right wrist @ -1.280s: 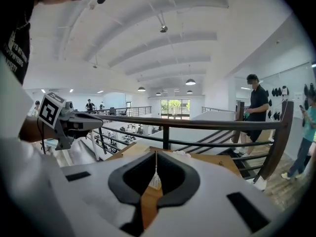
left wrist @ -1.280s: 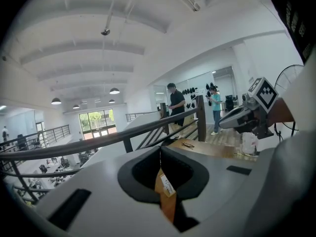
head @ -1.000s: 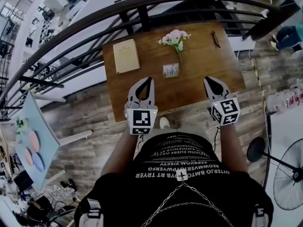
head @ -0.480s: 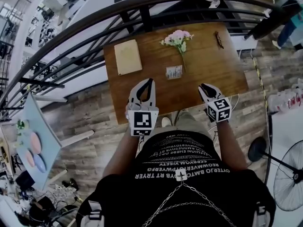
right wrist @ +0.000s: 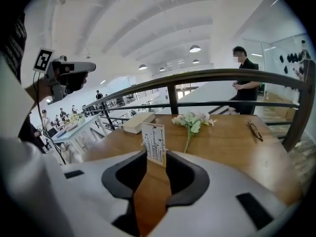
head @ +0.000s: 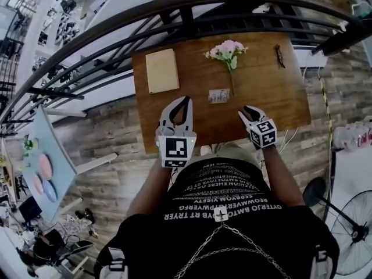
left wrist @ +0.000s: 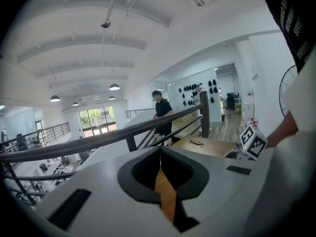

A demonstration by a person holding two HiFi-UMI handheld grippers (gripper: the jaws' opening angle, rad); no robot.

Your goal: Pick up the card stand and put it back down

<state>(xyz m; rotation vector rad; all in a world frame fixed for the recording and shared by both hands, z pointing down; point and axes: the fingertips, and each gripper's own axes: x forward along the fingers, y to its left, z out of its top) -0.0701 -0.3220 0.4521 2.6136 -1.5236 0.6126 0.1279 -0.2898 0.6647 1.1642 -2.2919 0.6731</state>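
Note:
The card stand (head: 219,96), a small white card with a printed pattern, stands upright on the middle of the wooden table (head: 273,97). In the right gripper view the card stand (right wrist: 153,141) is just ahead of the tips. My right gripper (head: 247,113) hovers low over the table's near edge, to the right of the card. Its jaws have just been opening and now stand apart with nothing between them (right wrist: 155,155). My left gripper (head: 186,101) hangs over the near edge left of the card, with its tips meeting (left wrist: 159,149) and nothing in them.
A cream book (head: 162,70) lies at the table's far left. A pink flower sprig (head: 226,50) lies behind the card, and a pair of glasses (head: 280,56) at the far right. A dark railing (head: 192,7) runs behind the table. A person (right wrist: 244,85) stands beyond it.
My right gripper has come down toward the table and a little left, closer to the card, and its jaws have parted. The left gripper has edged slightly forward.

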